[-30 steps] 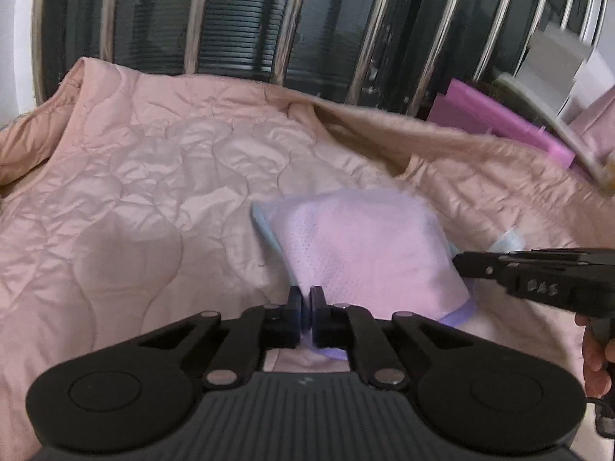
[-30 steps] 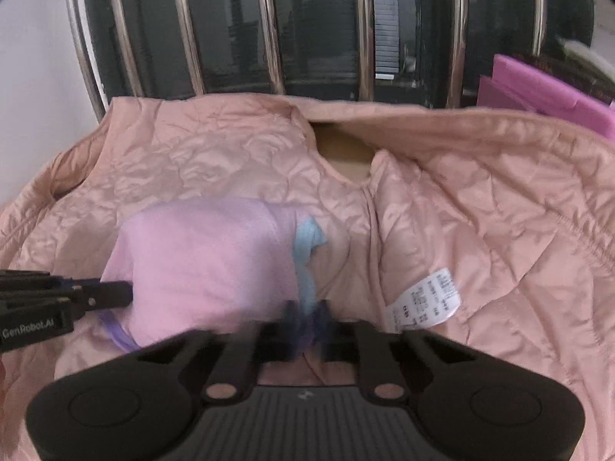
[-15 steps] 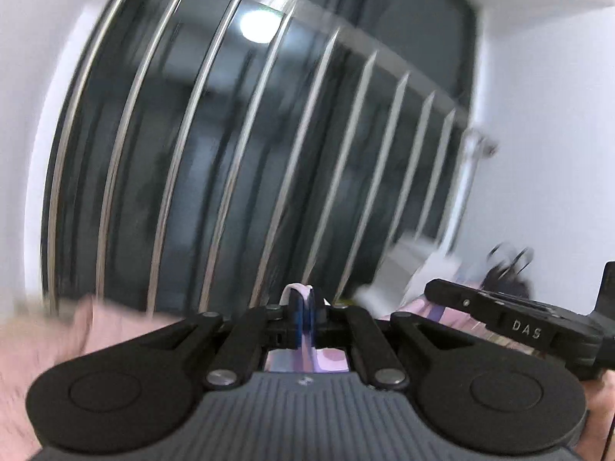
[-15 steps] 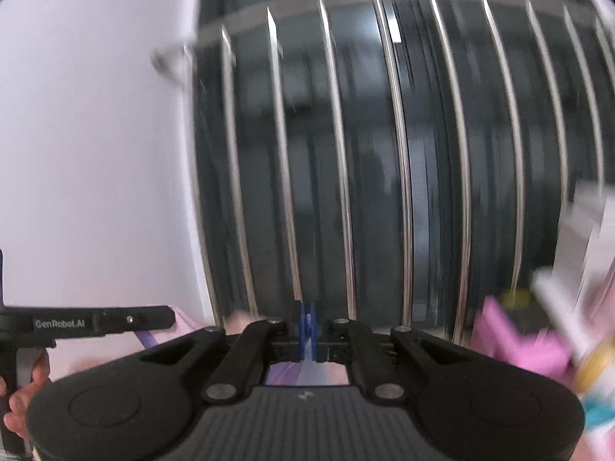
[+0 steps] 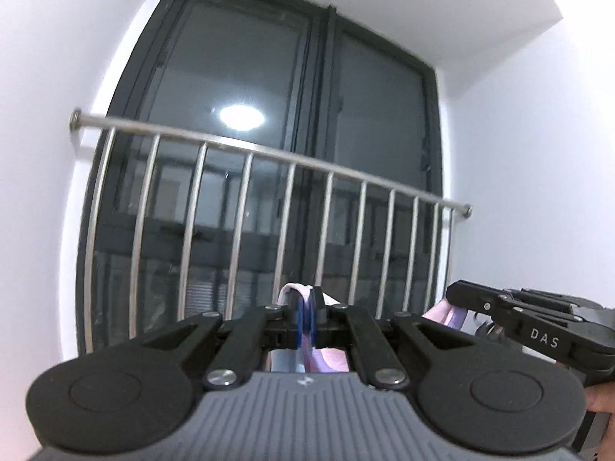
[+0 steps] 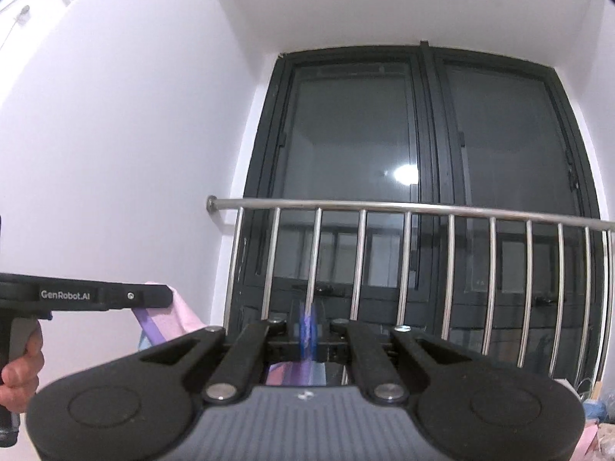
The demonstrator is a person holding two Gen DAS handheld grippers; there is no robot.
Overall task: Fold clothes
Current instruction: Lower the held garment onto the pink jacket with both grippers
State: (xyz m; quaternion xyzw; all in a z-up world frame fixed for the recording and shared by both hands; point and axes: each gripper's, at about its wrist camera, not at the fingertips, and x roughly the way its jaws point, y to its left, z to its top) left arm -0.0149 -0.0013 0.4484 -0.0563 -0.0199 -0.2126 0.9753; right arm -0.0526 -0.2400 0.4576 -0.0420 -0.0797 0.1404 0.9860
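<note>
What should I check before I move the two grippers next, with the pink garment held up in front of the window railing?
1. Left gripper jaws shut on the pink garment: ok.
2. Right gripper jaws shut on the garment: ok.
3. Both grippers at similar height, seen side by side: ok.
4. Garment hanging flat, without twist: cannot tell, most of it is below view.
5. Space to the railing ahead: ok, nothing touches it.
6. Landing surface below: cannot tell, not in view.
</note>
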